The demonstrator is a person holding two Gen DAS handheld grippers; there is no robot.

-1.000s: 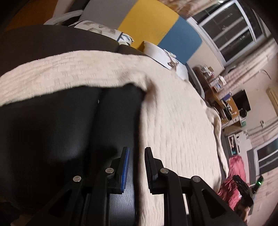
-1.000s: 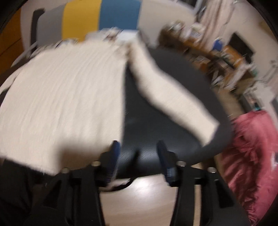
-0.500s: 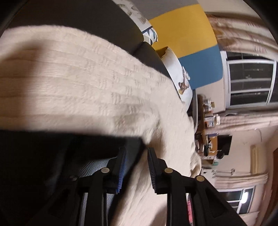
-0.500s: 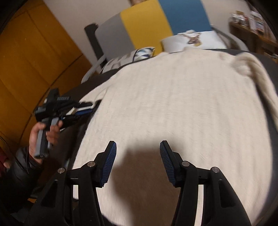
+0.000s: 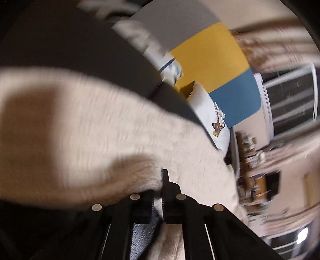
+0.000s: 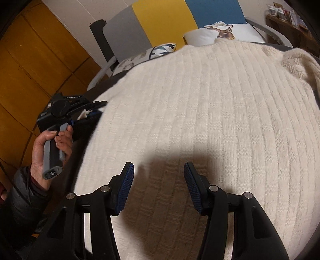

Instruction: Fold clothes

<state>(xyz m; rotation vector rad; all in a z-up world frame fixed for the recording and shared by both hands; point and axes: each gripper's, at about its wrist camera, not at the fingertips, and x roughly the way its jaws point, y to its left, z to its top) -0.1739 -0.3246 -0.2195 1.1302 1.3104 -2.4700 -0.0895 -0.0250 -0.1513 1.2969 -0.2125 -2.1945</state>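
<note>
Cream ribbed knit sweater [image 6: 210, 124], spread flat and wide over a dark grey bed surface [image 6: 104, 84], vertical ribs running near to far, a bunched fold of thicker knit at the far right. Left edge pinched in the left gripper [image 5: 158, 190], jaws closed on a fold of cream knit, handle held in a bare left hand [image 6: 51, 148]. Right gripper [image 6: 159, 190] hovering above the near part of the sweater, blue-padded jaws wide apart, holding nothing. Beyond, a white deer-print pillow [image 6: 224, 33] against a grey, yellow and blue headboard [image 6: 164, 18].
</note>
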